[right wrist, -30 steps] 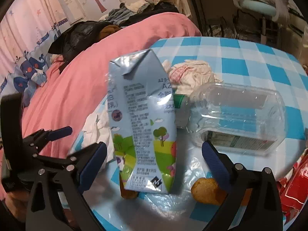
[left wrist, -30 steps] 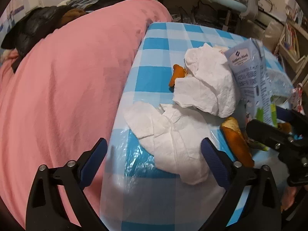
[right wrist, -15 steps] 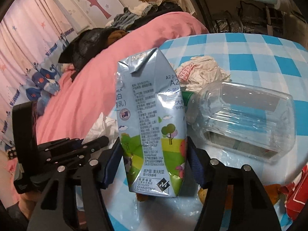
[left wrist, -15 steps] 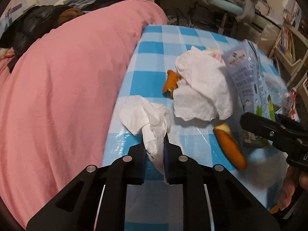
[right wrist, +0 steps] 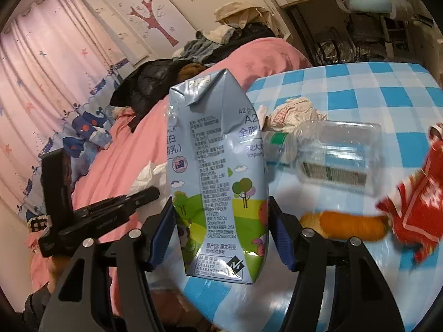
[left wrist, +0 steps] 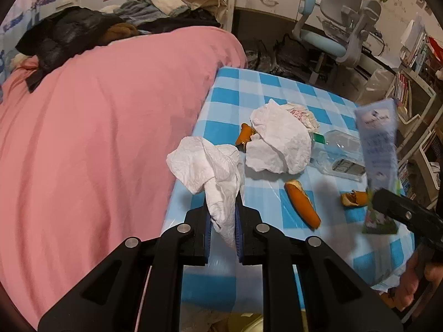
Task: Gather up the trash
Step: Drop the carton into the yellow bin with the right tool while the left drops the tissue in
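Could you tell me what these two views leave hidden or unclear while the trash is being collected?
- Milk carton: motion-blurred in left wrist view; print unreadable.
- Red wrapper: blurred, cut by the right wrist view's right edge.
- Where the trash goes: no bin identifiable.
- Table beneath the carton: hidden.

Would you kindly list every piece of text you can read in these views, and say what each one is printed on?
"A2": front of the milk carton held in the right claw.
"QUALITY GUARANTEED": bottom of the same carton.
"FACTUM": in the fine print on the carton's side.
"原产国: 澳大利亚": low on the carton.
Remaining fine print on the carton: too small to read.
Clear bottle label: only a barcode, digits unreadable.
Red wrapper: white lettering too blurred.
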